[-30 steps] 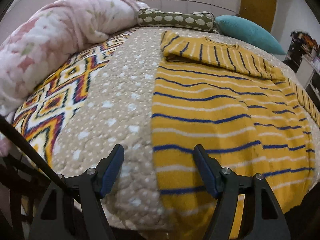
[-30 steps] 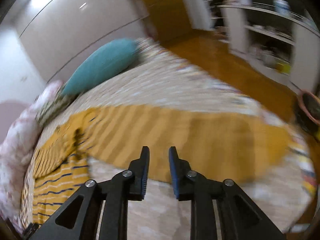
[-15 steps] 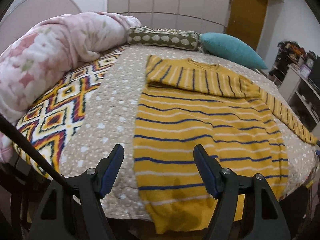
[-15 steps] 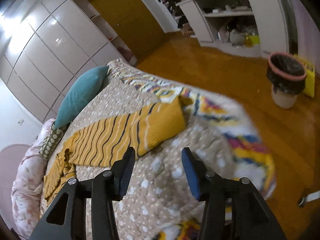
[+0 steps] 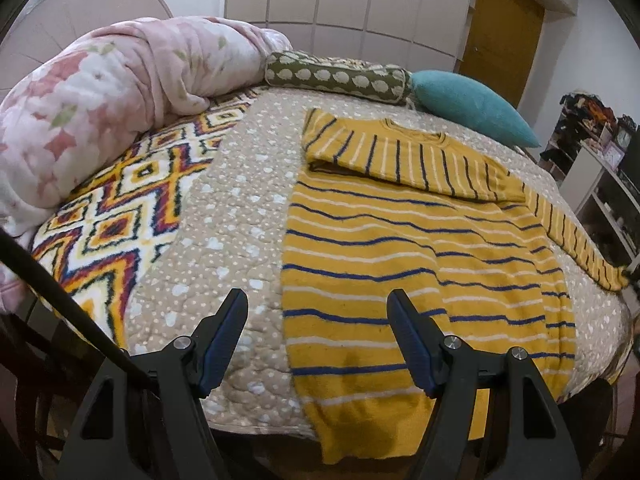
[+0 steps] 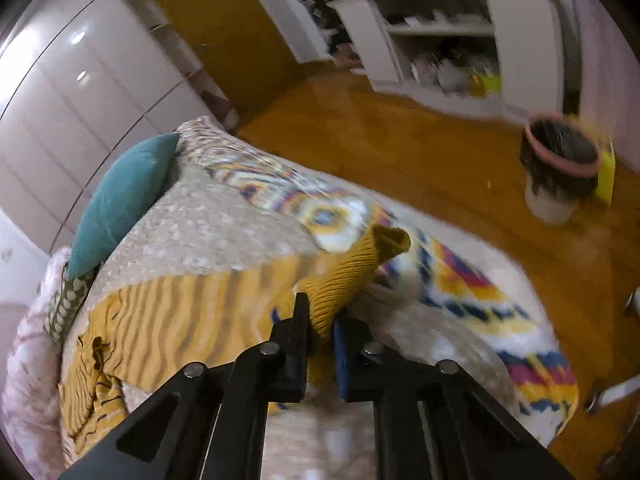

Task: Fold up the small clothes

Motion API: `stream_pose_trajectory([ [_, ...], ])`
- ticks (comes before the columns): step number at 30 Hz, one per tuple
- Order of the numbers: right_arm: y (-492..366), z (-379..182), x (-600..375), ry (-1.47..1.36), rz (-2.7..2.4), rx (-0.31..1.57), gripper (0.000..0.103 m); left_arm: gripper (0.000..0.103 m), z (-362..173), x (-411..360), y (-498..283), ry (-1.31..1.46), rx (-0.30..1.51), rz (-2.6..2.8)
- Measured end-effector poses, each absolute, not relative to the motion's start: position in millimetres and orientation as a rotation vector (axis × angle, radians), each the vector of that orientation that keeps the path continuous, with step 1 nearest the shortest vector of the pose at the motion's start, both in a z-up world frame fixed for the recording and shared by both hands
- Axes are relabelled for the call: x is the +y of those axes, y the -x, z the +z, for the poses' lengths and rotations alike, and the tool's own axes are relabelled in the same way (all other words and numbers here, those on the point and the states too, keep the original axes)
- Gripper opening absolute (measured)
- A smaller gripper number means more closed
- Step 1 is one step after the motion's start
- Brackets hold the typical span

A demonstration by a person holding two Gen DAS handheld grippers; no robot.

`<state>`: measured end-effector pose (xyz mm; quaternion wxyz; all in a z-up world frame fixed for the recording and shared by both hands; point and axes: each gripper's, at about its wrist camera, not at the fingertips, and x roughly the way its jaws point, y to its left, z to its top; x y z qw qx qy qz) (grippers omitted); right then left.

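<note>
Sweater (image 5: 400, 248) is soft knit, light and floppy, lying flat on the bed (image 5: 240, 216) with its hem at the near edge. Right gripper (image 6: 320, 320) has just closed on the sleeve cuff (image 6: 352, 276) by the bed's far side edge; good hold point. Left gripper (image 5: 316, 336) hangs wide and empty over the hem.

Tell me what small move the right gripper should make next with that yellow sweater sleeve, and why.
Probably carry the sleeve cuff across onto the sweater's body. The right gripper has just closed on that cuff; the other sleeve already lies folded over the chest, and the left gripper hovers open, empty.
</note>
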<state>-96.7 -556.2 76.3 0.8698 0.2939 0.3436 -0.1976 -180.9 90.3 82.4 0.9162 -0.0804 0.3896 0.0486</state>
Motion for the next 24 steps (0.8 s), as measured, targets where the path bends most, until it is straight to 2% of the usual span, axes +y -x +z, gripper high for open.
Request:
stream_pose_trajectory([
  [8, 18.6, 177.1, -403.8, -0.327, -0.122, 0.661, 0.011, 0.071, 85.3, 105.1, 197.1, 0.200, 0.771, 0.091],
  [13, -36.3, 199.2, -262.0, -0.153, 0.080, 0.663, 0.011, 0.071, 91.5, 115.6, 209.7, 0.204, 0.722, 0.096],
  [19, -80.4, 166.6, -94.1, 0.009, 0.289, 0.751, 0.011, 0.072, 84.1, 134.1, 218.3, 0.250, 0.714, 0.093],
  [24, -94.4, 103.2, 9.9, 0.164, 0.387, 0.860, 0.011, 0.072, 71.6, 148.8, 222.2, 0.289, 0.733, 0.102],
])
